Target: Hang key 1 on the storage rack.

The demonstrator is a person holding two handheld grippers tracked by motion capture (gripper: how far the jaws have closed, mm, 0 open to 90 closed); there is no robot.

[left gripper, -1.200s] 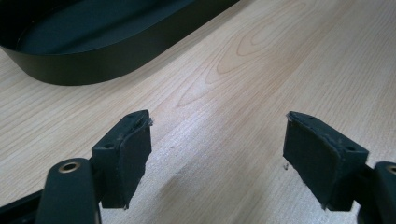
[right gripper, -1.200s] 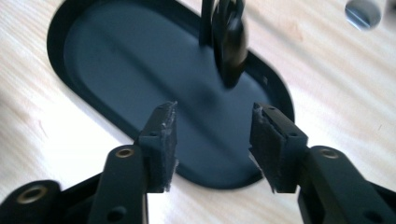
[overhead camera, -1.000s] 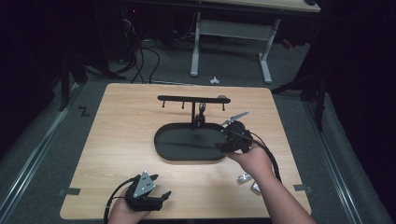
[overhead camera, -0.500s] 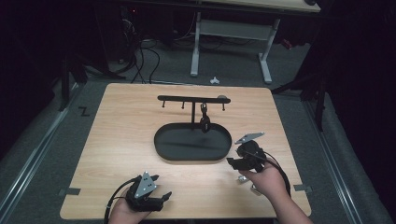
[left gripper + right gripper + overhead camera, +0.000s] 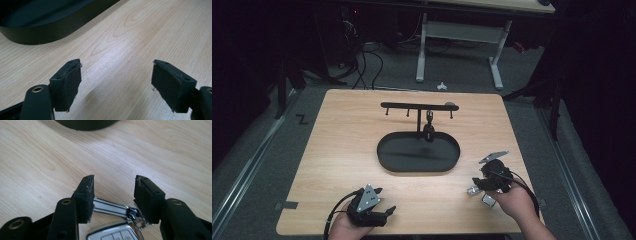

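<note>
Closing in on a silver-and-chrome car key fob with a shiny metal bar attached, the right gripper sits low over the near right part of the light wooden table. Its jaws have just been closing and now stand at a middling gap, with the chrome bar between them. The left pad looks to meet the bar's end; the right pad stands beside the clasp, and I cannot tell that it presses. No firm grip yet, by my reading. In the high view the fob lies flat on the wood just beneath that gripper, close to the table's front edge.

The left gripper rests at the near left of the table, jaws spread wide over bare wood with nothing between them. It shows in the high view idle in the hand.

Farther out, a black oval metal tray sits mid-table, its floor empty. A black T-shaped hook stand rises from the tray's far edge. One small dark item already hangs from a hook beside the post.

Judgement: one piece looks hung, and the fob pickup is just starting. Left to do: clamp, lift, carry to the stand or tray.
</note>
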